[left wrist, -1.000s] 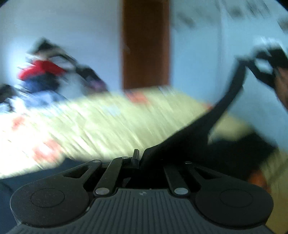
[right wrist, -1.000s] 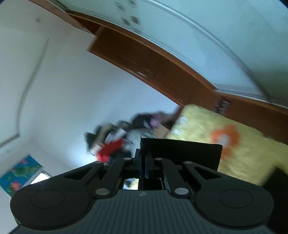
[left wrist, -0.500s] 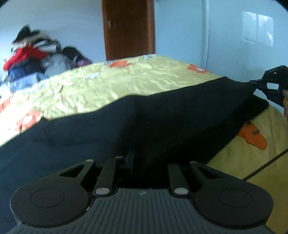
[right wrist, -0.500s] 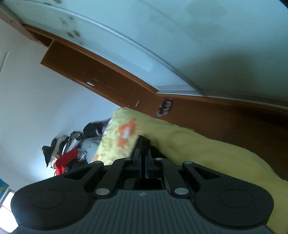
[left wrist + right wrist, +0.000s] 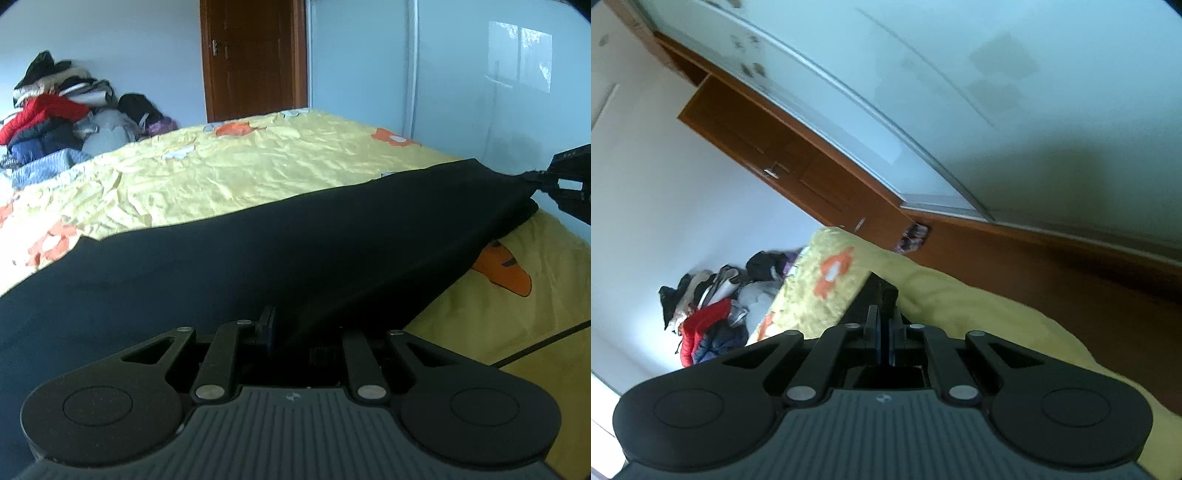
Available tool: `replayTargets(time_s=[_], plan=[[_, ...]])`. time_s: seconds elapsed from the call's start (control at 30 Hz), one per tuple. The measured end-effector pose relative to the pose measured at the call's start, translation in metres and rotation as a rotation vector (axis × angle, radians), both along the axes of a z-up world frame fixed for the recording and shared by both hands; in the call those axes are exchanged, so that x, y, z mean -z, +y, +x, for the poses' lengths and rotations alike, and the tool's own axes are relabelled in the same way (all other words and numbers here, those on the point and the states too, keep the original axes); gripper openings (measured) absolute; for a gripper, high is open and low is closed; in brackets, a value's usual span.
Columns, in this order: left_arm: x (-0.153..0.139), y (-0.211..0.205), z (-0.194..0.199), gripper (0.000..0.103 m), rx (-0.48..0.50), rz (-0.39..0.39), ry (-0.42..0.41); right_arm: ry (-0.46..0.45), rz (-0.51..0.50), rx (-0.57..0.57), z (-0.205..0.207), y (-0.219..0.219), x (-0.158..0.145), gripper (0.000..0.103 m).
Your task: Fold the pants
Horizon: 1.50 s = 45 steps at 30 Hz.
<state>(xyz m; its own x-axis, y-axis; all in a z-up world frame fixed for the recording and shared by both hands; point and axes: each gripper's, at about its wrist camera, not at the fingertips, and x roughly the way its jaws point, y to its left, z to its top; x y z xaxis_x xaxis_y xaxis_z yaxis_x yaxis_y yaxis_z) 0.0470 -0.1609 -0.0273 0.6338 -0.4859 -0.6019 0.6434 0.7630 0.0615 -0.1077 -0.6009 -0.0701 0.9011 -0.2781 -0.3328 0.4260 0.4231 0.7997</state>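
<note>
1. My left gripper (image 5: 295,328) has its right finger buried under black cloth; whether it pinches I cannot tell, though its jaws have just been opening.
2. The pants (image 5: 280,254) drape across the near edge of the yellow bed (image 5: 236,173); clothes pile (image 5: 55,114) beside the door (image 5: 255,55).
3. My right gripper (image 5: 885,328) has its jaws pressed together on a pants corner.

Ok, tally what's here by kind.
Grippers: 2 (left gripper, jaws just eased open slightly, pants between them; right gripper)
Pants: 1
Bed: 1
Door: 1
Clothes pile: 1
Total: 6
</note>
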Motion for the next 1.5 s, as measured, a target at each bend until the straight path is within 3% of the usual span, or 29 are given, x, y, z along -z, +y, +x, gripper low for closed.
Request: replayTargets(time_s=[0.13,0.2,0.27,0.33,0.37,0.47,0.57,0.67,0.73,0.83,0.9,0.97,1.03,1.17,1.27,1.4,1.5], plan=[[0.001,0.001,-0.002,0.032,0.01,0.026,0.014,0.067,-0.004,-0.024,0.004,0.002,0.002,0.006],[-0.003,0.004,-0.006,0.059,0.009,0.031,0.018,0.106,0.007,-0.012,0.004,-0.001,0.002,0.011],[-0.01,0.011,-0.014,0.08,0.016,0.041,0.002,0.118,-0.016,0.069,-0.005,-0.001,-0.004,0.016],[-0.02,0.018,-0.023,0.088,0.016,0.034,-0.041,0.146,-0.1,0.193,-0.017,0.004,-0.015,0.019],[-0.026,0.021,-0.027,0.09,0.014,0.026,-0.067,0.142,-0.149,0.197,-0.017,0.009,-0.023,0.019],[-0.041,0.028,-0.023,0.092,-0.016,-0.01,-0.112,0.127,-0.244,-0.035,0.015,0.026,-0.042,0.019],[-0.045,0.03,-0.002,0.095,-0.104,-0.014,-0.115,0.14,-0.247,-0.394,0.075,0.047,-0.046,0.022],[-0.033,0.032,0.028,0.094,-0.171,0.036,-0.042,0.255,-0.291,-0.61,0.132,0.073,-0.039,0.022],[-0.021,0.031,0.05,0.092,-0.214,0.084,0.02,0.333,-0.388,-0.64,0.161,0.085,-0.036,0.022],[-0.008,0.029,0.073,0.092,-0.269,0.117,0.052,0.357,-0.411,-0.62,0.187,0.082,-0.04,0.022],[-0.009,0.033,0.08,0.091,-0.294,0.105,0.057,0.374,-0.42,-0.599,0.194,0.083,-0.043,0.023],[-0.013,0.037,0.078,0.093,-0.292,0.082,0.041,0.403,-0.524,-0.583,0.189,0.098,-0.055,0.023],[-0.013,0.035,0.076,0.093,-0.297,0.095,0.026,0.41,-0.668,-0.663,0.184,0.13,-0.064,0.023],[-0.006,0.03,0.079,0.093,-0.308,0.105,0.04,0.412,-0.769,-0.914,0.204,0.186,-0.06,0.023],[-0.004,0.026,0.082,0.096,-0.31,0.114,0.02,0.477,-0.848,-0.952,0.227,0.209,-0.046,0.023],[-0.006,0.026,0.088,0.095,-0.337,0.113,0.048,0.452,-0.789,-0.883,0.249,0.196,-0.047,0.023],[-0.014,0.033,0.08,0.098,-0.304,0.067,0.057,0.424,-0.786,-0.865,0.23,0.199,-0.057,0.024]])
